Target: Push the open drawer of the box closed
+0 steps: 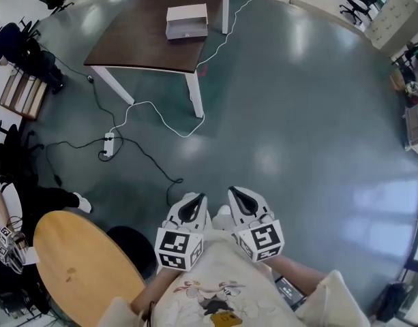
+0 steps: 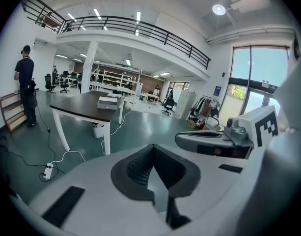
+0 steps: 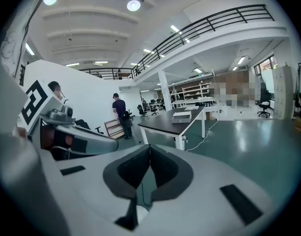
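Fingers point(image 2: 138, 167) on left gripper point(image 1: 193, 208) and right gripper point(image 1: 243, 201) clenched, empty — box point(image 1: 187, 12) well apart near worktop's point(image 1: 140, 43) right edge, drawer point(image 1: 187, 30) seemingly unpushed.

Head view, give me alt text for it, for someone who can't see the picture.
A person holds the left tool and right tool side by side close to the body, both shut and empty, above a grey-green floor. Far ahead, a white box sits on a dark table; a round wooden table is at lower left.
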The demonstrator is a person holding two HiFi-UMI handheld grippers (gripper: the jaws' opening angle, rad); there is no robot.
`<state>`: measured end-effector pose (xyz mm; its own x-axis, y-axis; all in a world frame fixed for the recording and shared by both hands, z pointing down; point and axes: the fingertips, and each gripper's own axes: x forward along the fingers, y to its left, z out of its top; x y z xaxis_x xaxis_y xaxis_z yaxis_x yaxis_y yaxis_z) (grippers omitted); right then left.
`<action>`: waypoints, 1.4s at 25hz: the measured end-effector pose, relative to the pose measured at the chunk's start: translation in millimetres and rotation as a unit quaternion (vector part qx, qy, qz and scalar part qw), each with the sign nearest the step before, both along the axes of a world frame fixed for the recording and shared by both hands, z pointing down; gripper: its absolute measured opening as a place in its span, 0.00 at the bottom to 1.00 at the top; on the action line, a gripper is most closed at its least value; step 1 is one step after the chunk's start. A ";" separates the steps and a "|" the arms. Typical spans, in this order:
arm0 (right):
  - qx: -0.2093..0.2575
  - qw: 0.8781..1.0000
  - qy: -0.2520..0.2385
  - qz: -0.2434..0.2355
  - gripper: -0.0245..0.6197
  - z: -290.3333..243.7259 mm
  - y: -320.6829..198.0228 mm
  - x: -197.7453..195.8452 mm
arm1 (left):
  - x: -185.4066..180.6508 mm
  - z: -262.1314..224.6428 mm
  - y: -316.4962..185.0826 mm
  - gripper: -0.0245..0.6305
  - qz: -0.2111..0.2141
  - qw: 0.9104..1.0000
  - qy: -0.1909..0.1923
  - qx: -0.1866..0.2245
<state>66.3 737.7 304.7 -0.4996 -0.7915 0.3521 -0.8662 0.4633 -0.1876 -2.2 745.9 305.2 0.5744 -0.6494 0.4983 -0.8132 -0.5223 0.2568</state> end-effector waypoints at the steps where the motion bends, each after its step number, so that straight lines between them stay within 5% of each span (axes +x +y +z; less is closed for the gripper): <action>1: -0.003 1.000 0.001 -0.004 0.05 2.3 -5.2 -0.1 | -1.0 2.0 -4.7 0.05 -0.004 1.000 0.000 -0.004; 8: -0.026 1.000 -0.009 -0.014 0.05 20.8 -75.4 -7.0 | -12.2 14.2 -71.5 0.04 -0.030 0.999 0.003 -0.017; 15: -0.041 0.999 -0.005 -0.027 0.05 35.3 -187.5 -41.1 | -46.8 39.3 -189.6 0.05 -0.035 0.998 0.014 -0.051; 24: -0.079 0.997 -0.009 0.020 0.05 47.1 -354.7 -84.6 | -102.1 51.5 -348.3 0.05 -0.011 0.996 0.026 -0.081; 35: -0.079 0.996 -0.003 0.049 0.05 43.4 -461.3 -98.5 | -123.0 56.0 -454.1 0.05 0.018 0.995 0.035 -0.090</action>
